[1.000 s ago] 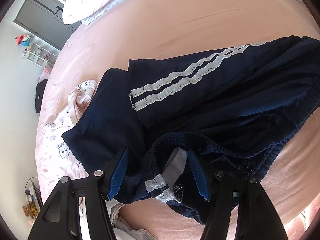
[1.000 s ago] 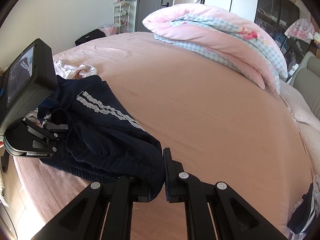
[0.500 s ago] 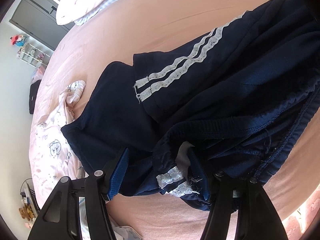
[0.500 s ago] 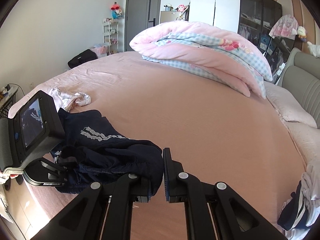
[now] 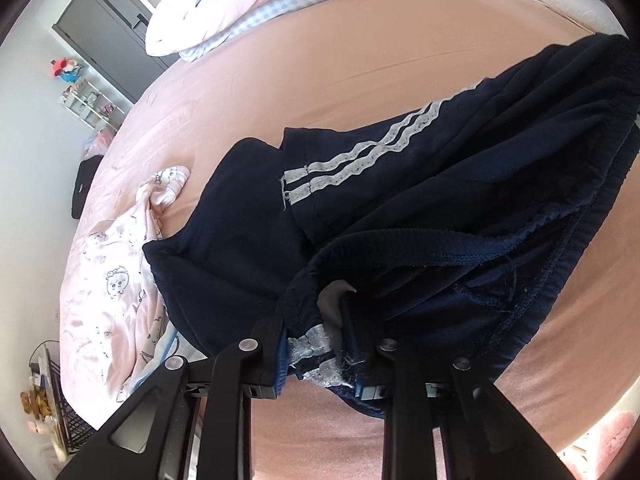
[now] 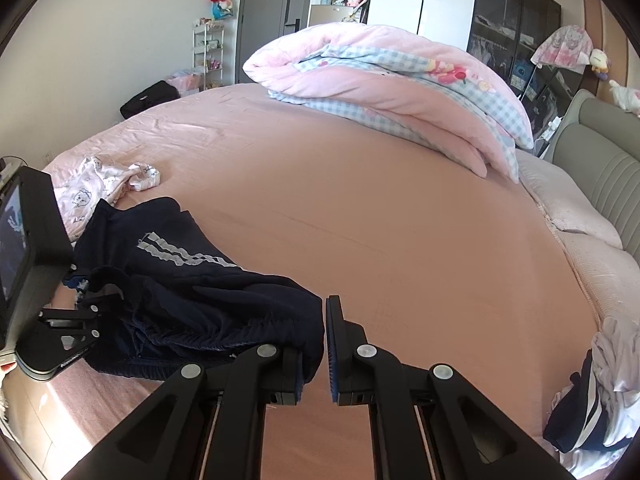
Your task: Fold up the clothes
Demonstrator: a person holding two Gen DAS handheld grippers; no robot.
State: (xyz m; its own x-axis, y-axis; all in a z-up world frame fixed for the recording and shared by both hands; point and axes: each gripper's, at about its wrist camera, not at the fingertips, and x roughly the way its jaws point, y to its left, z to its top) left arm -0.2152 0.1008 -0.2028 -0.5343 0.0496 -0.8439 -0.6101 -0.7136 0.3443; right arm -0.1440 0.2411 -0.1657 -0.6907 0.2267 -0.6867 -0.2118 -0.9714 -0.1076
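Pink bed (image 6: pixel 400 220): our left gripper (image 5: pixel 316 344) and right gripper (image 6: pixel 324 344) jaws both clamp navy shorts (image 5: pixel 440 200) waistband.

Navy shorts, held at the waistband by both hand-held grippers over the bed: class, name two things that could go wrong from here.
1. The left hand-held gripper pinches only a bunched corner of the shorts; that edge could slip free.
2. The hanging legs rest crumpled on the bed, beside the pink garment, so laying them down may trap creases or drag that garment along. The right hand-held gripper grips only an edge too.
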